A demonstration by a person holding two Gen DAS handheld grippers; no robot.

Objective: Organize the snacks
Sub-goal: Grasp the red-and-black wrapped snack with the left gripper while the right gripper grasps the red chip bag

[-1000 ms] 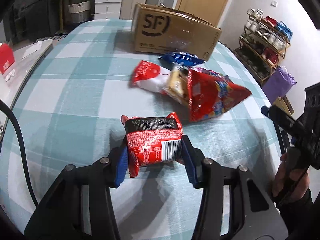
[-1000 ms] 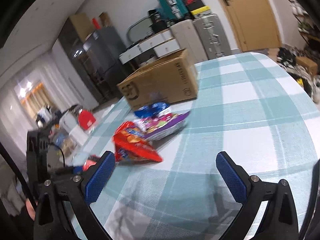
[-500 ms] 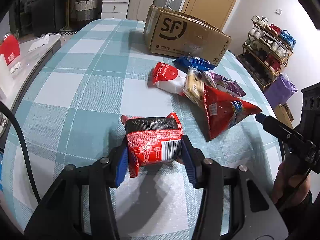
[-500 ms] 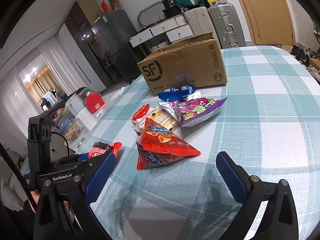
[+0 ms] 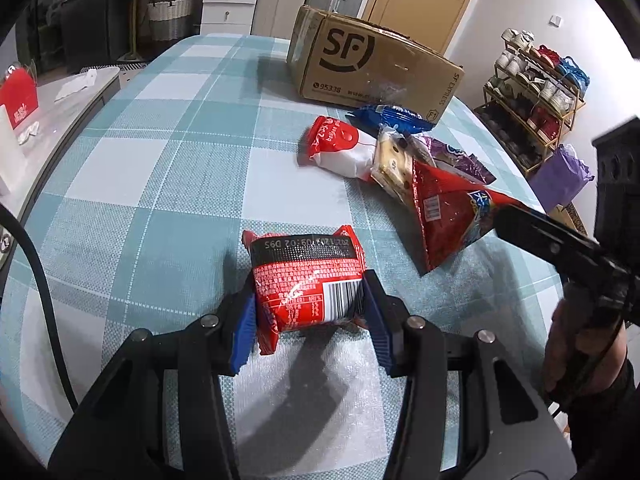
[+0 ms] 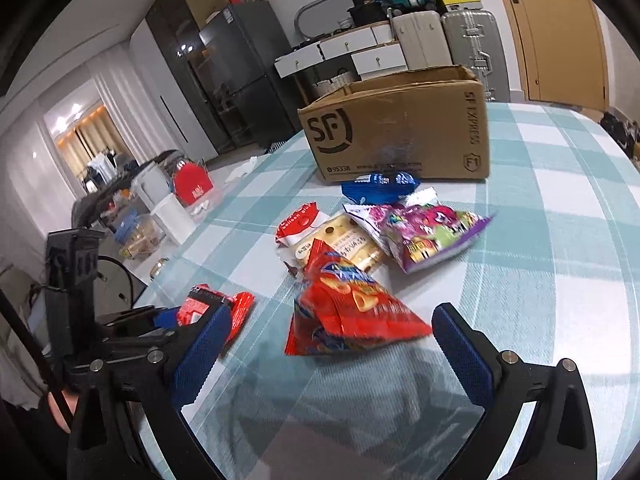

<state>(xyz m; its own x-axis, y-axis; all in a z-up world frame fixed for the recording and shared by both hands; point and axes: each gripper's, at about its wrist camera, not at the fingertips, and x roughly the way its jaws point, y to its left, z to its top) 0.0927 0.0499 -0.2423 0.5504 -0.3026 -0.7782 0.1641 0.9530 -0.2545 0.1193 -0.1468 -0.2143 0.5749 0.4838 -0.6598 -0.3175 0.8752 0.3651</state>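
**Snack packet clamped in left gripper, right gripper wide open near the snack pile**

Left gripper (image 5: 309, 312) sat low over the table (image 5: 168, 168), its two blue pads pressed against the sides of a small red snack packet (image 5: 306, 276), barcode side up, which rested on the cloth. Right gripper (image 6: 332, 344) was held low at the table's near side with its jaws spread wide and nothing between them, pointed toward a red triangular chip bag (image 6: 348, 312) lying just ahead. In the left wrist view the right gripper's black body and the hand holding it showed at the right edge.

Compared with half a second before, the left gripper's hold on the packet looked unchanged, while the right gripper had come closer to the chip bag, which now lay nearly between its fingertips.

Beyond the chip bag lay a pile of snacks close together: a pale biscuit pack (image 6: 344, 240), a red-and-white packet (image 5: 340, 148), a purple bag (image 6: 424, 236) and a blue packet (image 6: 378, 186). Behind them stood a brown cardboard box (image 5: 376, 68) printed "SF". The table wore a teal-and-white checked cloth. Around the room were white drawers, suitcases, a wooden door and a shoe rack (image 5: 536, 92).
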